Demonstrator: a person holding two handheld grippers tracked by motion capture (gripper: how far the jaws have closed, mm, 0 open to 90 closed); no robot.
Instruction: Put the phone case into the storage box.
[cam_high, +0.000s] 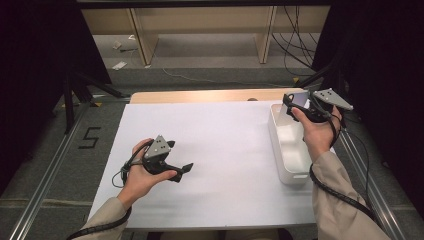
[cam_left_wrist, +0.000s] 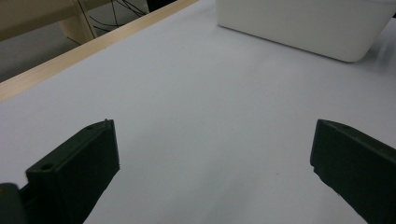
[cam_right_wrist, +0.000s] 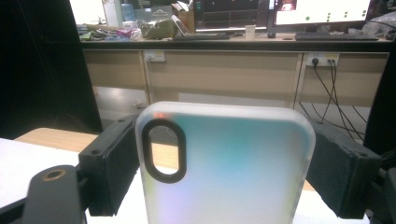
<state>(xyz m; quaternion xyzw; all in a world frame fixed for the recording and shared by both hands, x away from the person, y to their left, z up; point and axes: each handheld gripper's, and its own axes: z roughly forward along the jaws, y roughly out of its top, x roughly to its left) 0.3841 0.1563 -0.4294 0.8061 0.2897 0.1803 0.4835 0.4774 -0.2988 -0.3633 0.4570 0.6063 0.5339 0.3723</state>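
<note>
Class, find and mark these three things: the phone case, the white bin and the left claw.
phone case (cam_right_wrist: 224, 163), right gripper view, middle of its frosted back.
white bin (cam_high: 290, 150), high view, its inner wall.
left claw (cam_high: 184, 170), high view, between its fingertips.

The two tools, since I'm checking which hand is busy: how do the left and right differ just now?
The right tool is shut on a frosted phone case; the left tool stands open with bare white table cover between its jaws. In the high view the right tool is raised above the far end of the white bin, while the left tool sits low over the table. Both have black jaws.
</note>
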